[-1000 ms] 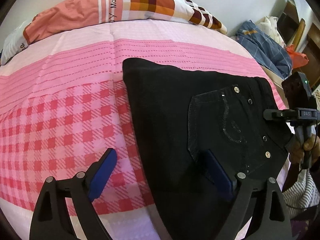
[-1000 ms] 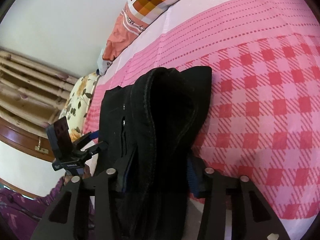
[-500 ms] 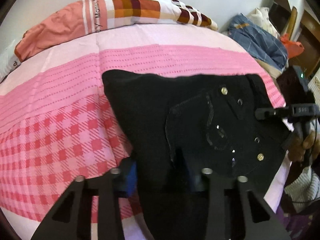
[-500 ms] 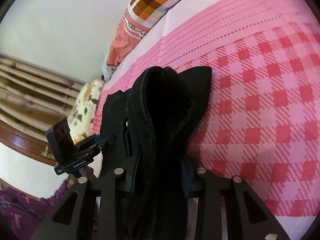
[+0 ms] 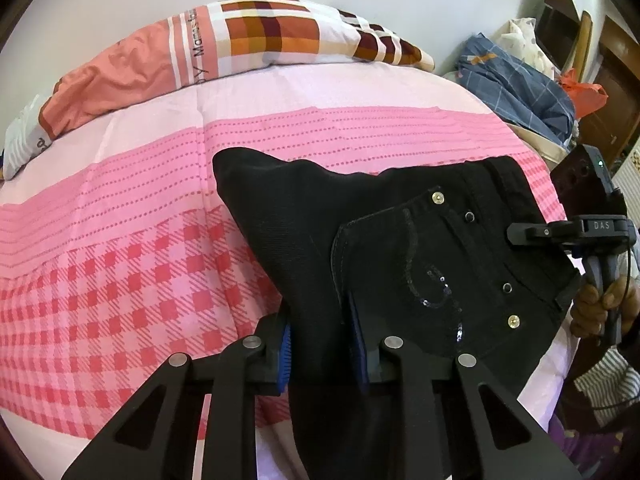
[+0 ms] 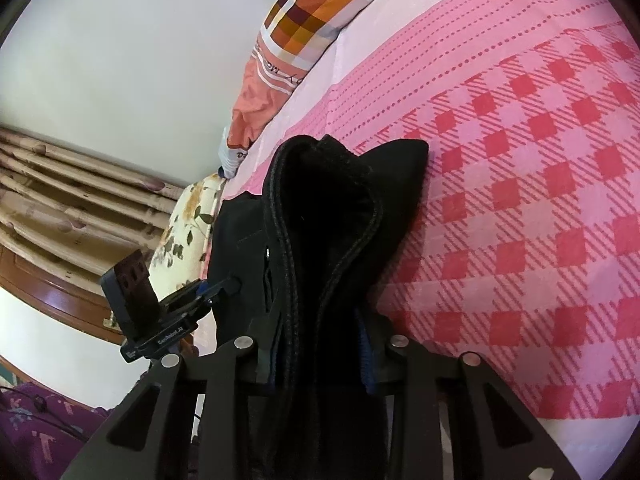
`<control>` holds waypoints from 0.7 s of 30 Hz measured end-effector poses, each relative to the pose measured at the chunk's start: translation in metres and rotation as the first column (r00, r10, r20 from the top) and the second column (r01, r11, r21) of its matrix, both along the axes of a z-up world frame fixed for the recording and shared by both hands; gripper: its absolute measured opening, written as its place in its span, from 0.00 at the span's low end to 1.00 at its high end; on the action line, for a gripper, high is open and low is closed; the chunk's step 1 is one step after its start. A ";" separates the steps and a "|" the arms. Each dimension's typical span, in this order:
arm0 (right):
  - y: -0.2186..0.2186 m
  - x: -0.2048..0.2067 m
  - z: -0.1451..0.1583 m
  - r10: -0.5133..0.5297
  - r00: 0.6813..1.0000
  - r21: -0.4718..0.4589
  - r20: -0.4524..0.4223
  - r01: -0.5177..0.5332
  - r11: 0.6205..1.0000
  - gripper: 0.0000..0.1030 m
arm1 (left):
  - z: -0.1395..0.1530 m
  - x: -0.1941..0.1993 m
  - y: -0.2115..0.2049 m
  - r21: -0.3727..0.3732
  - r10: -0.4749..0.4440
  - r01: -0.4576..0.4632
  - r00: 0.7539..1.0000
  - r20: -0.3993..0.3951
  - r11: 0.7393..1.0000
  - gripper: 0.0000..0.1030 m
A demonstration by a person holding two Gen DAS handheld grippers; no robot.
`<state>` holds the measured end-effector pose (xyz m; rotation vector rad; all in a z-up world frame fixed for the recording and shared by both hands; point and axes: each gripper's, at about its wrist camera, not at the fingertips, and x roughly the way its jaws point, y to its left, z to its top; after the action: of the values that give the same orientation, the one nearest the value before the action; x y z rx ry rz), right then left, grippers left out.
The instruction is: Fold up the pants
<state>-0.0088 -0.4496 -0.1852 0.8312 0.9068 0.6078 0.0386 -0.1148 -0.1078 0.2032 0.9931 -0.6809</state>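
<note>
From the left wrist view, the black pants (image 5: 400, 248) lie folded on the pink checked bed (image 5: 132, 240), waistband toward the right edge, a back pocket (image 5: 432, 276) with studs facing up. The left gripper (image 5: 320, 344) has just been closing; its jaws now pinch a ridge of cloth near the fabric's near edge, blue pads pressed on both sides. The bite looks shallow and may take only the upper layer. If so, lifting would peel that layer away and leave the lower one on the bed, spoiling the fold. At the far right, the right gripper (image 5: 560, 232) meets the waistband corner, held by a hand (image 5: 604, 304).

From the right wrist view, the right gripper (image 6: 320, 360) has also been narrowing, and its jaws are clamped on a thick bunch of waistband (image 6: 320, 216) that bulges upward between them. Such a bulky, rounded wad could slide out of the pads under tension. The left gripper (image 6: 224, 290) shows small at the pants' opposite edge. If the two hands rise or travel unevenly, the cloth between them could twist, and the fold would land crooked beside the pillow (image 6: 296, 36).
</note>
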 end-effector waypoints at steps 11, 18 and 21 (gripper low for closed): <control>0.010 0.012 0.007 0.046 0.999 -0.075 0.000 -0.046 0.996 0.37 | -0.025 0.017 0.009 -0.015 0.012 -0.014 0.991 -0.134 1.000 0.74; 0.016 0.015 0.008 0.026 1.000 -0.084 0.001 -0.026 0.996 0.30 | -0.028 0.006 -0.016 -0.002 -0.051 0.051 0.994 -0.092 0.999 0.81; 0.015 0.012 0.006 -0.007 1.000 -0.028 -0.009 0.007 1.000 0.27 | -0.020 0.002 -0.015 -0.014 -0.026 0.025 0.998 -0.056 1.000 0.52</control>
<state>0.0028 -0.4350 -0.1788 0.8119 0.9179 0.5841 0.0410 -0.1294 -0.1282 0.1861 1.0405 -0.7195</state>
